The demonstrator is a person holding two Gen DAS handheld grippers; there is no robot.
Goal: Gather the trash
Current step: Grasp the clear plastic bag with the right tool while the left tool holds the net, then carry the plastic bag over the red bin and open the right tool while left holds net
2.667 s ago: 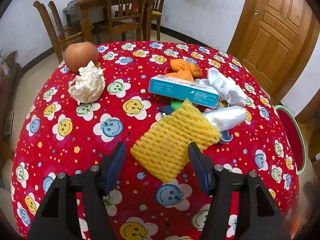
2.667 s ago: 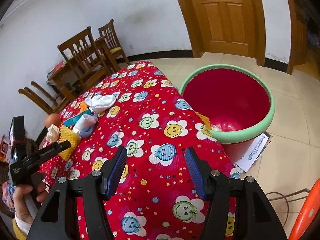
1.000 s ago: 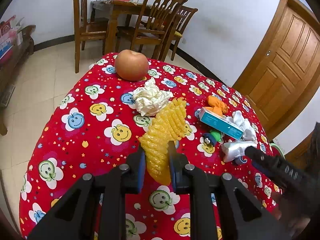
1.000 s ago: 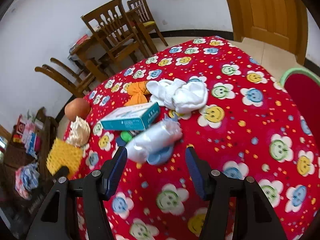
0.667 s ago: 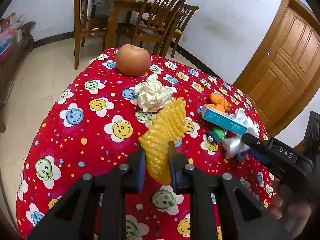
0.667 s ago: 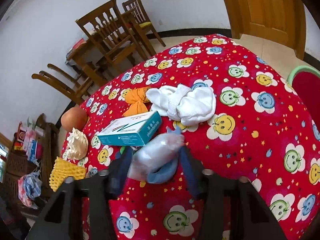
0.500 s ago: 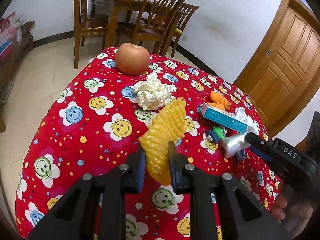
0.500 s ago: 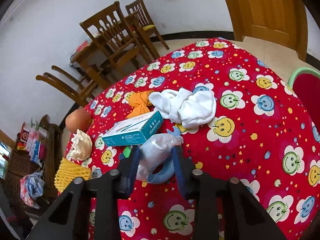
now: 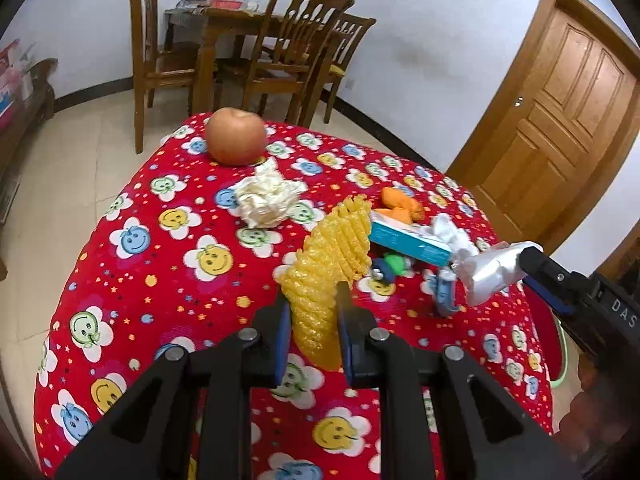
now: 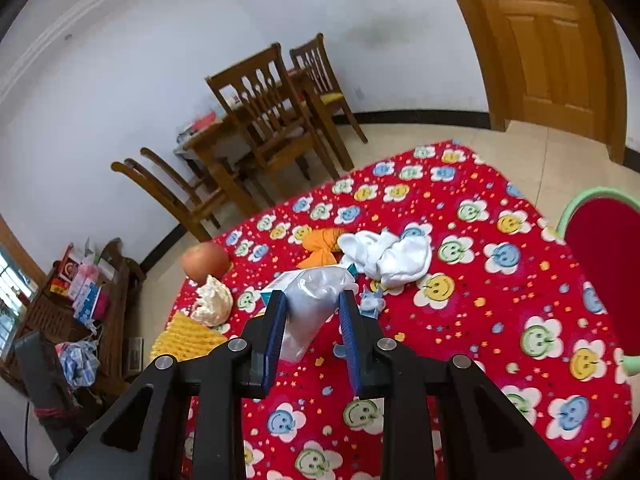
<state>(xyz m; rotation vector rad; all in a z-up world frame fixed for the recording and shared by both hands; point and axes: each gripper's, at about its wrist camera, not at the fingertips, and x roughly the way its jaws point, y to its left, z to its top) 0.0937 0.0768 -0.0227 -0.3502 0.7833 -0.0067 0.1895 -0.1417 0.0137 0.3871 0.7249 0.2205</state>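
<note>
Both grippers angle downward over the table. The left gripper (image 9: 310, 312) pinches a yellow foam net (image 9: 332, 248); the right gripper (image 10: 312, 312), jaws closing, grips a clear plastic bag (image 10: 310, 296). The red basin's (image 10: 600, 240) contents are hidden.

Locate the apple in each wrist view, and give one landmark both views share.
Left wrist view: apple sits upper centre-left, at the far edge of the red tablecloth, just beyond the crumpled tissue.
Right wrist view: apple sits left of centre at the cloth's left edge, just above the tissue.
Shared landmark: the tissue beside the apple.
</note>
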